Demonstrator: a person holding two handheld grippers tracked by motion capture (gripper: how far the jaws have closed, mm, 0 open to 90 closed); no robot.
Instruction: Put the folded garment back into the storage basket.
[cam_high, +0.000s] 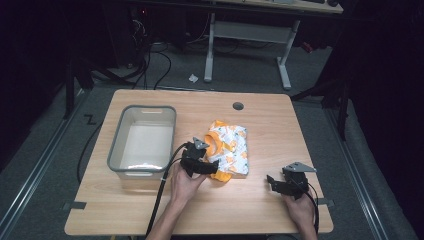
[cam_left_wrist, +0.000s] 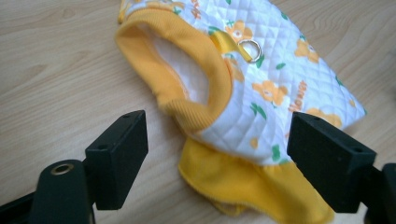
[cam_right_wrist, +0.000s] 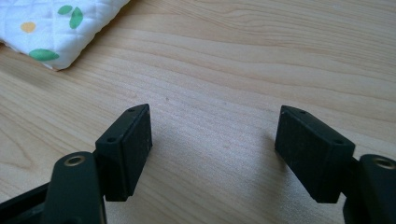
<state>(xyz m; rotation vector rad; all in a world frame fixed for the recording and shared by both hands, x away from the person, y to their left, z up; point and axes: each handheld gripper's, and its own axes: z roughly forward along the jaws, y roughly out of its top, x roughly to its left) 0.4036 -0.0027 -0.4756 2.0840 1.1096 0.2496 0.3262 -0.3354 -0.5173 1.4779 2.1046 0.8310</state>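
A small quilted white garment (cam_high: 231, 145) with orange flowers and yellow trim lies folded on the wooden table (cam_high: 260, 210), right of centre. My left gripper (cam_high: 212, 167) is at its near left corner, held in a hand. In the left gripper view the jaws (cam_left_wrist: 217, 140) stand wide, and the garment's (cam_left_wrist: 275, 70) yellow collar and hem lie between and ahead of them without the pads pressing on the cloth. My right gripper (cam_high: 274, 182) is open near the table's front right, apart from the garment. Its jaws (cam_right_wrist: 215, 140) have bare wood between them, and a garment corner (cam_right_wrist: 60, 28) shows at upper left.
A grey translucent bin (cam_high: 116, 150) sits on the table's left half, with nothing visible inside. A round cable hole (cam_high: 238, 106) is near the far edge. Beyond the table stand a white desk frame (cam_high: 247, 30) and floor cables (cam_high: 150, 60).
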